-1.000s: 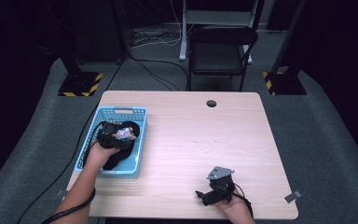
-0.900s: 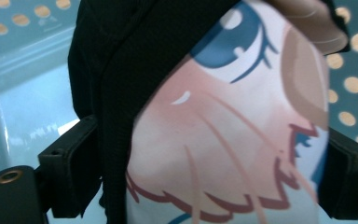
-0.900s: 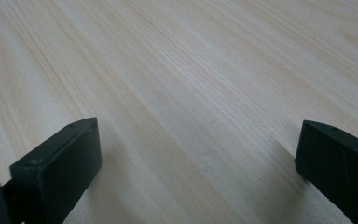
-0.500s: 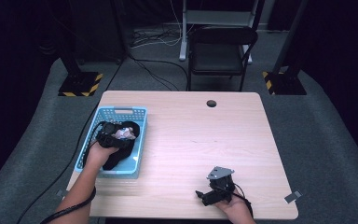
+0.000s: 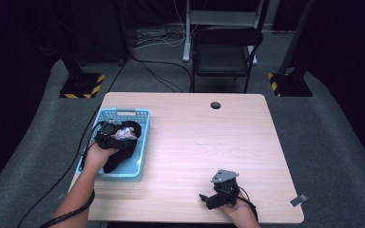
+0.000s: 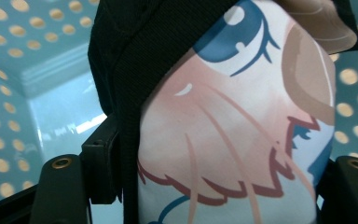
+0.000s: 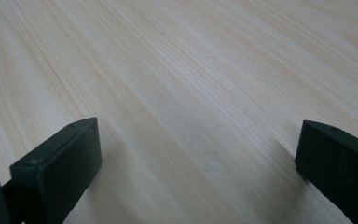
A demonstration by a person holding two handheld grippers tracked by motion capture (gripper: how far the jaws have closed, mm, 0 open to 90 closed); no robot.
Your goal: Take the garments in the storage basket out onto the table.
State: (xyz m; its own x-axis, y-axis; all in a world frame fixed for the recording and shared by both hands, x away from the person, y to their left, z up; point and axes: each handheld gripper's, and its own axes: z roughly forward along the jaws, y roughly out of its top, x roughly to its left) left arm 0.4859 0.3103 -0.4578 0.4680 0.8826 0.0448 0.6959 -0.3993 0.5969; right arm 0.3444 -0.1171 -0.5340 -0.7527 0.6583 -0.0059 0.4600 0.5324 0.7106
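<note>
Right gripper (image 7: 196, 172) seen from its own camera: two black jaws rise from bottom corners, set wide apart, nothing between them. Pale wooden tabletop (image 7: 191, 70) beneath, fine grain lines running diagonally from upper left to lower right. Soft shadow beside each jaw.

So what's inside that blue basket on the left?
The blue basket holds a black garment with a cartoon print, and the left gripper is closed on it. Whatever lies under the cloth is covered.
</note>
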